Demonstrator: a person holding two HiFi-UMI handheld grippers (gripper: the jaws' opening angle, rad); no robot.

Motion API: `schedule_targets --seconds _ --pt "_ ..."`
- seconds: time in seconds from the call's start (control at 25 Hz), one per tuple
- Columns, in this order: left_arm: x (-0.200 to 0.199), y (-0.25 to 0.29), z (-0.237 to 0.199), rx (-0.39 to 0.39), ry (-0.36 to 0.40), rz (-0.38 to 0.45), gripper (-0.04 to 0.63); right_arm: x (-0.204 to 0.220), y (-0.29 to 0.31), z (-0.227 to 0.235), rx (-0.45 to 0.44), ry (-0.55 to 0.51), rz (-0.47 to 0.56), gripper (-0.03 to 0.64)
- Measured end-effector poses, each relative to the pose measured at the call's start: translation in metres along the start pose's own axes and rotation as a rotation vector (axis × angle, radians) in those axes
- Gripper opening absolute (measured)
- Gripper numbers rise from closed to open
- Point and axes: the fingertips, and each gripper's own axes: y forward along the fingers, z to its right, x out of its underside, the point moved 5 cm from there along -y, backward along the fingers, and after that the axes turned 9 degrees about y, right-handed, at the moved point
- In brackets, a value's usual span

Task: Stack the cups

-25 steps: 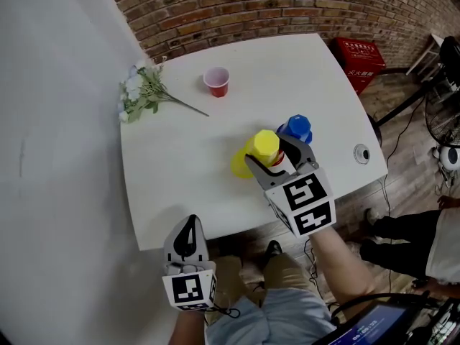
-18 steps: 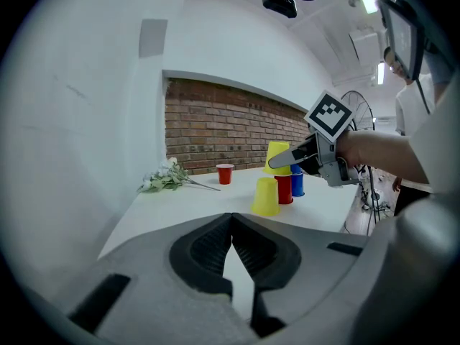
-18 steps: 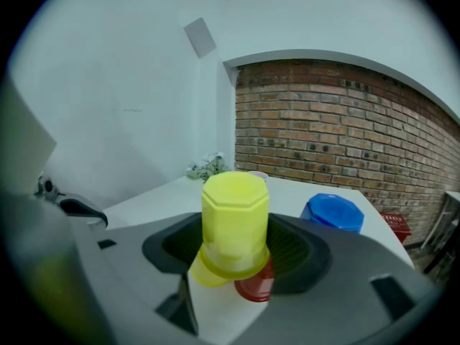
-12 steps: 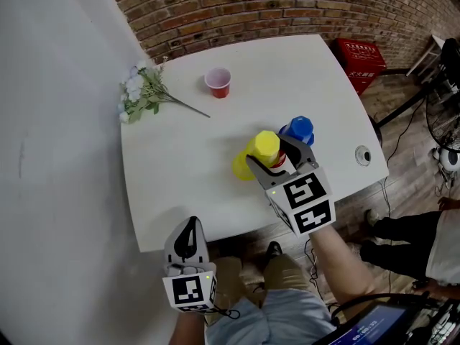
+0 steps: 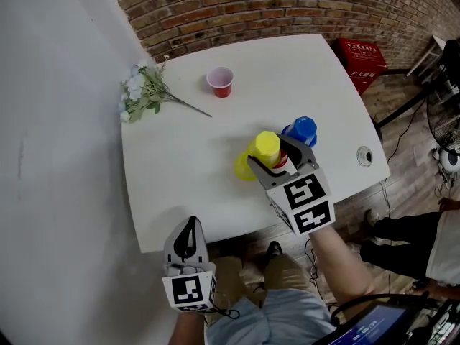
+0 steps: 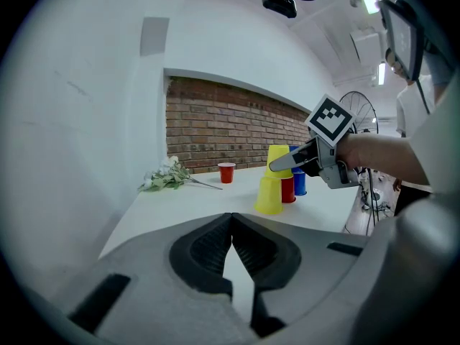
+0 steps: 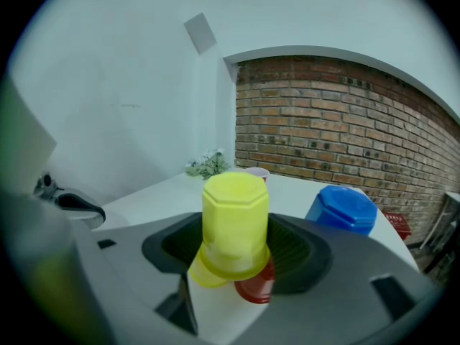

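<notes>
My right gripper [image 5: 270,151] is shut on an upside-down yellow cup [image 5: 267,146], one jaw on each side of it. This cup [image 7: 234,218] hangs just above a second upside-down yellow cup [image 7: 195,274] and a red cup [image 7: 256,287]; whether it rests on them I cannot tell. An upside-down blue cup [image 5: 302,129] stands right beside them. Another red cup [image 5: 221,82] stands upright at the far side of the white table [image 5: 180,157]. My left gripper [image 5: 189,225] hovers off the table's near edge, shut with nothing in it [image 6: 231,221].
A bunch of white flowers [image 5: 144,88] lies at the table's far left. A brick wall [image 5: 287,6] runs behind the table. A red crate [image 5: 359,60] and a fan [image 5: 442,121] stand on the floor to the right, where a seated person's legs [image 5: 402,236] also show.
</notes>
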Motion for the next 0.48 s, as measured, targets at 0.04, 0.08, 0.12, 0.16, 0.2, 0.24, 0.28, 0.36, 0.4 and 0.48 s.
schedule_targets --seconds 0.04,0.08,0.12,0.16,0.2,0.24,0.28,0.36,0.4,0.48 --pt "0.0 0.0004 -0.0005 0.0 0.0 0.0 0.009 0.0001 0.0004 0.0003 0.001 -0.001 0.0 0.282" --pt "-0.0003 0.0008 -0.0009 0.001 0.001 0.0 0.009 0.0 0.0007 0.0005 0.002 -0.001 0.0 0.282" --pt "-0.0002 0.001 -0.0013 0.001 0.0 -0.001 0.009 0.0 0.001 0.0007 0.003 -0.001 0.0 0.282" --pt "-0.0001 0.0011 -0.0014 0.001 0.0 -0.001 0.009 0.0 0.001 0.001 0.004 -0.001 0.001 0.281" --pt "-0.0003 0.0011 -0.0016 0.001 0.0 -0.001 0.009 0.0 0.001 0.0011 0.005 -0.001 0.001 0.281" --pt "-0.0004 0.0011 -0.0017 0.001 0.001 -0.001 0.009 0.0 0.001 0.0012 0.006 -0.001 0.001 0.282" --pt "0.0 0.0013 -0.0018 0.001 0.0 -0.001 0.009 0.0 0.0011 0.0011 0.006 -0.001 0.003 0.282" --pt "0.0007 0.0017 -0.0023 0.002 -0.001 -0.001 0.009 -0.0005 0.0014 0.0007 0.006 -0.004 0.005 0.282" --pt "0.0005 0.0018 -0.0026 0.001 -0.001 -0.001 0.009 -0.0009 0.0015 0.0004 0.005 -0.006 0.006 0.284" --pt "-0.0006 0.0016 -0.0031 0.0 0.0 -0.002 0.009 -0.0015 0.0012 -0.0004 0.003 -0.01 0.007 0.287"
